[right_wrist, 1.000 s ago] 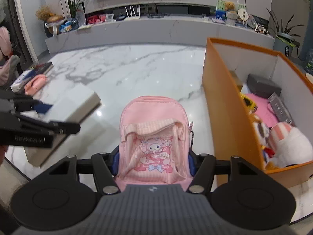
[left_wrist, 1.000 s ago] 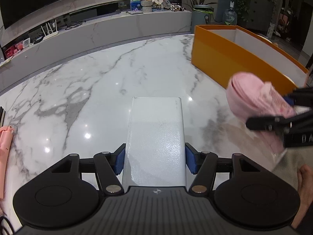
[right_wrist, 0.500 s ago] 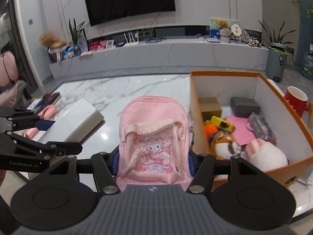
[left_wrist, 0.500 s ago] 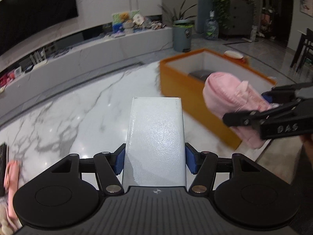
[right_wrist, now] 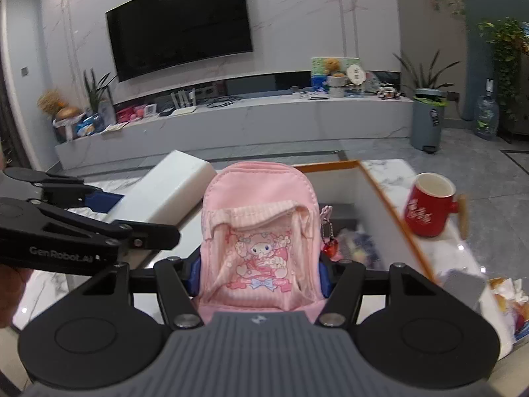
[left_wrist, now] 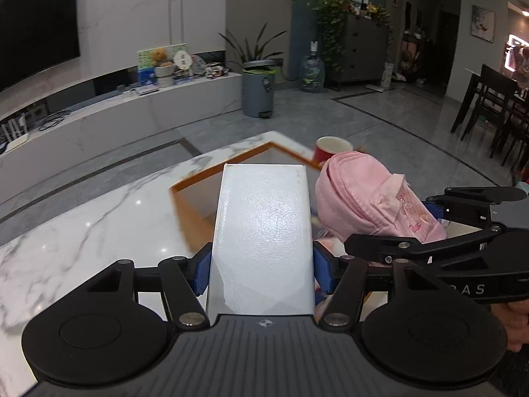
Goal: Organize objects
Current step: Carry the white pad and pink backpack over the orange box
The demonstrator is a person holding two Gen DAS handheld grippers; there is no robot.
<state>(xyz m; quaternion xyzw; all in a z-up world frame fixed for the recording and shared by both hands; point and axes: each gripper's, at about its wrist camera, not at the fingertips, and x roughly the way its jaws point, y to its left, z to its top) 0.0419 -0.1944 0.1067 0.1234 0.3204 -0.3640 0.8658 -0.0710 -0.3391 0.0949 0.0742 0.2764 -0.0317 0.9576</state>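
left wrist: left gripper (left_wrist: 263, 269) fingers clamp white box (left_wrist: 263, 231), orange bin (left_wrist: 211, 182) at 12 o'clock.
right wrist: right gripper (right_wrist: 258, 273) grips pink backpack (right_wrist: 259, 231); bin at 2 o'clock. step: carrying. next: lower in, release.

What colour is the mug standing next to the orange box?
Red, with a white inside and white lettering: the mug shows best in the right wrist view.
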